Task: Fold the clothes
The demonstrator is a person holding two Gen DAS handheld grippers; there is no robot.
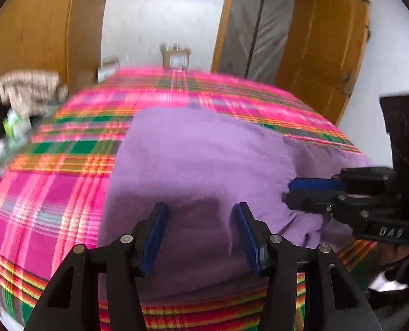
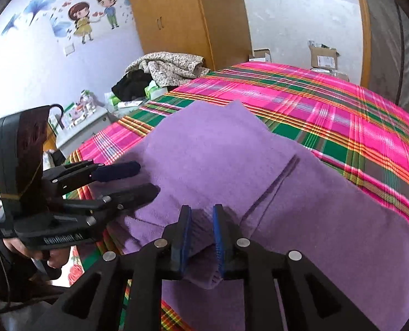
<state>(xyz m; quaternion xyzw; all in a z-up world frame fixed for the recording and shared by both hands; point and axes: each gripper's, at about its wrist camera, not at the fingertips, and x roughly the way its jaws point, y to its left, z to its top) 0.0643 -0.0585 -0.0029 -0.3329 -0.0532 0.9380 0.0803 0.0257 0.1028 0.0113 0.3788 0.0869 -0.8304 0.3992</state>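
**A:** Purple fleece garment point(image 2: 232, 149) lay on the pink-and-green plaid bedspread point(image 2: 342, 104), near its front edge, with one layer already doubled over the rest. Right gripper point(image 2: 201, 234) was clamped on a bunched fold of the fleece, probably to carry that edge across.

**B:** Left gripper point(image 1: 200, 231): jaws apart, hovering over the cloth, nothing between them. Judged to be steadying or lining up for a grip; cannot say which.

**A:** Right wrist view showed the step line where the upper layer ended, and the pinch itself. Left view gave neither; it was motion-blurred.

**B:** Left view did show the right gripper point(image 1: 309, 193) side-on, tips pressed into puckered fleece, and the open wooden door point(image 1: 323, 47).
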